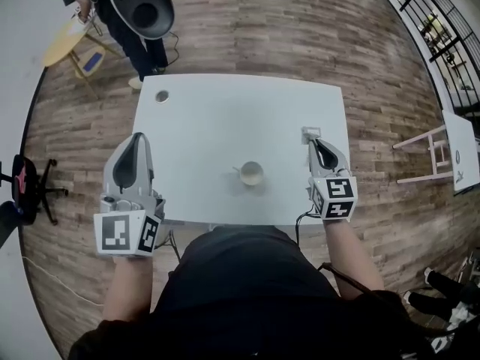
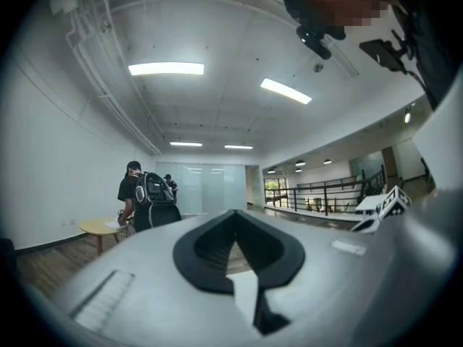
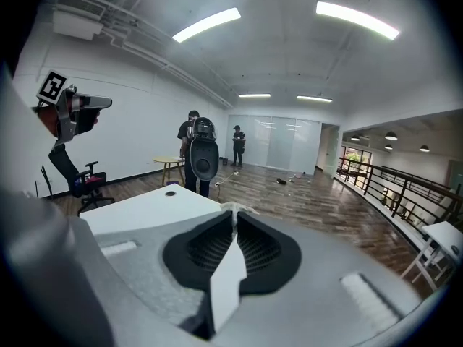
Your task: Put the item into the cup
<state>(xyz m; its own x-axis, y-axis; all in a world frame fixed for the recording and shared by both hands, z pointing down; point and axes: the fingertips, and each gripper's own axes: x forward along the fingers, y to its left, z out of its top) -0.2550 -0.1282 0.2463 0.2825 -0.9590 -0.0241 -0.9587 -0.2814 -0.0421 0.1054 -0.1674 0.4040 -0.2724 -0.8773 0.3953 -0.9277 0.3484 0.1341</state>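
White table [image 1: 225, 118], cup [image 1: 251, 174] near front edge, person [image 1: 145, 47] beyond, chair [image 1: 26, 182] left

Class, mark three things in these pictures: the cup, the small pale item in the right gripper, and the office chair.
cup [image 1: 251, 173], head view, centre of its open top.
small pale item [image 1: 310, 133], head view, its visible middle.
office chair [image 3: 88, 182], right gripper view, on its seat.

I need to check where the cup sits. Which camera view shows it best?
The head view: the cup stands whole on the white table, seen from above. The left gripper view and the right gripper view do not show it.
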